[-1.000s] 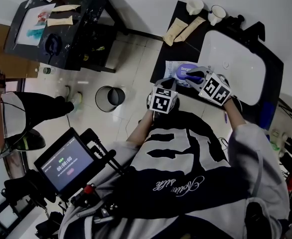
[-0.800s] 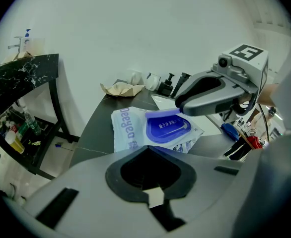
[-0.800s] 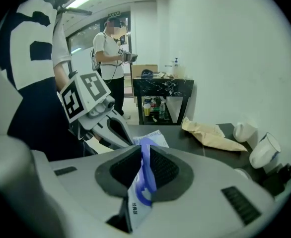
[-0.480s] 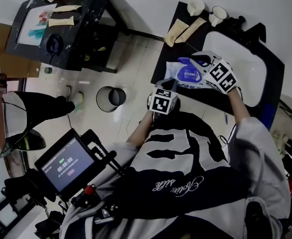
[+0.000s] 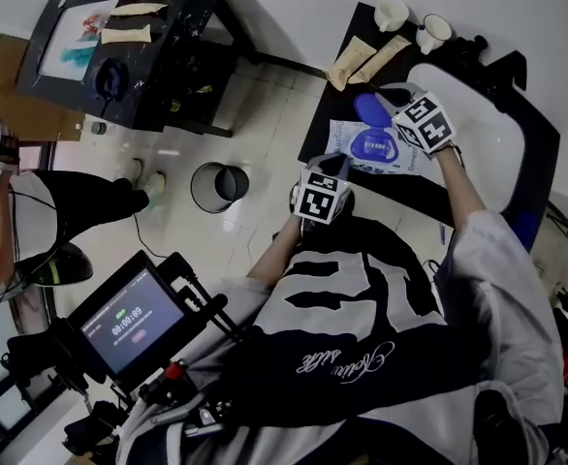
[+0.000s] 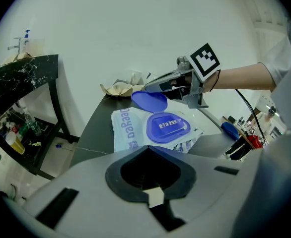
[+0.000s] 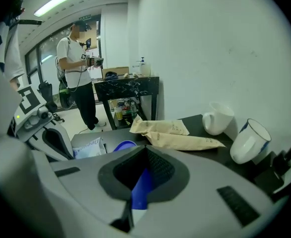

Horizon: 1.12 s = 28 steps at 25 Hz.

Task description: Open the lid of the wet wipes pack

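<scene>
The white wet wipes pack [image 5: 347, 145] lies on the black counter [image 5: 328, 114] beside the basin. Its blue lid [image 5: 369, 109] is flipped up and stands over the blue oval base [image 5: 373, 146]. My right gripper [image 5: 393, 114] is shut on the lid's edge. In the right gripper view the blue lid [image 7: 142, 190] shows edge-on between the jaws of the right gripper [image 7: 144, 177]. The left gripper view shows the pack [image 6: 128, 130], the raised lid [image 6: 149, 101] and the right gripper [image 6: 161, 87] on it. My left gripper [image 6: 148, 175] is shut on nothing, just short of the pack.
Two tan paper packets [image 5: 366, 58] and two white mugs [image 5: 393, 13] [image 5: 434, 32] sit at the counter's back. A white basin [image 5: 478, 134] lies to the right. On the floor stands a round bin [image 5: 218, 187]. Another person [image 7: 78, 58] stands by a black table [image 5: 139, 46].
The right gripper has moved up and toward the back of the counter with the lid in it. The lid has swung from flat on the pack to open. The left gripper has stayed put.
</scene>
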Tool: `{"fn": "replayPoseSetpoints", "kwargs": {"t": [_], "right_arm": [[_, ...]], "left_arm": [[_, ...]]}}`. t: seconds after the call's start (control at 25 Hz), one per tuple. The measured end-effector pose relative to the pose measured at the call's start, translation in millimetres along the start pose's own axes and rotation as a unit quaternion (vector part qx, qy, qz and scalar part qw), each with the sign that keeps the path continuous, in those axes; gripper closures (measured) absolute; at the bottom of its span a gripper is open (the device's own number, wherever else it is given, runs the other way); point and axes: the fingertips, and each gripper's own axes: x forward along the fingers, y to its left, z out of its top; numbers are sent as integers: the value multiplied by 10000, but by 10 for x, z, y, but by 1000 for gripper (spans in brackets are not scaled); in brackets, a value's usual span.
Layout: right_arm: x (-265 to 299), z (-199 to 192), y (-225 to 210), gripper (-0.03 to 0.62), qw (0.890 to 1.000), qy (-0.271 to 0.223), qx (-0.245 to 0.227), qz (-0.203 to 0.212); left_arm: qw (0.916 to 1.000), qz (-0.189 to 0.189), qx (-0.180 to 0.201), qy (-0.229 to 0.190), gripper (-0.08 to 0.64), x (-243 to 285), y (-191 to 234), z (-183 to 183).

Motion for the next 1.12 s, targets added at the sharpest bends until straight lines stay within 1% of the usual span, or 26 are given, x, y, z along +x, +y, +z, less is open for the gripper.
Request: {"fn": "replayPoseSetpoints", "kwargs": {"t": [0.16, 0.36, 0.44, 0.56, 0.6, 0.64, 0.76, 0.84, 0.92, 1.0, 1.12], "right_arm": [[30, -43, -34, 592, 9993, -71, 349, -64], [-229, 175, -47, 592, 9949, -618, 713, -366], [-395, 276, -24, 592, 9917, -864, 792, -532], [-674, 392, 59, 592, 9846, -1271, 861, -834], [-759, 415, 104, 592, 9813, -1418, 945, -891], [-836, 428, 155, 592, 9775, -1568, 1066, -924], [-999, 389, 326, 592, 9649, -1904, 1493, -1017], [-1050, 322, 421, 592, 9561, -2011, 1746, -1222], [-1077, 270, 505, 594, 9490, -2046, 1837, -1542], [-1135, 284, 622, 594, 9438, -2101, 1801, -1808], [-1303, 407, 891, 594, 9324, -2307, 1950, -1985]], "left_arm": [[10000, -26, -28, 9, 561, -3, -6, -1], [9999, 17, -125, 0, 561, -20, 0, 9], [9996, -74, -282, 15, 561, -52, -7, 28], [9971, -307, -665, -191, 561, -109, -42, 150], [9965, -360, -710, -262, 561, -128, -56, 203], [9964, -396, -678, -318, 561, -148, -72, 256], [9971, -465, -361, -486, 561, -220, -131, 412], [9961, -537, -207, -662, 561, -285, -168, 522], [9942, -593, -62, -893, 561, -377, -206, 653], [9912, -657, 134, -1143, 561, -526, -279, 803], [9845, -805, 270, -1534, 561, -887, -444, 993]]}}
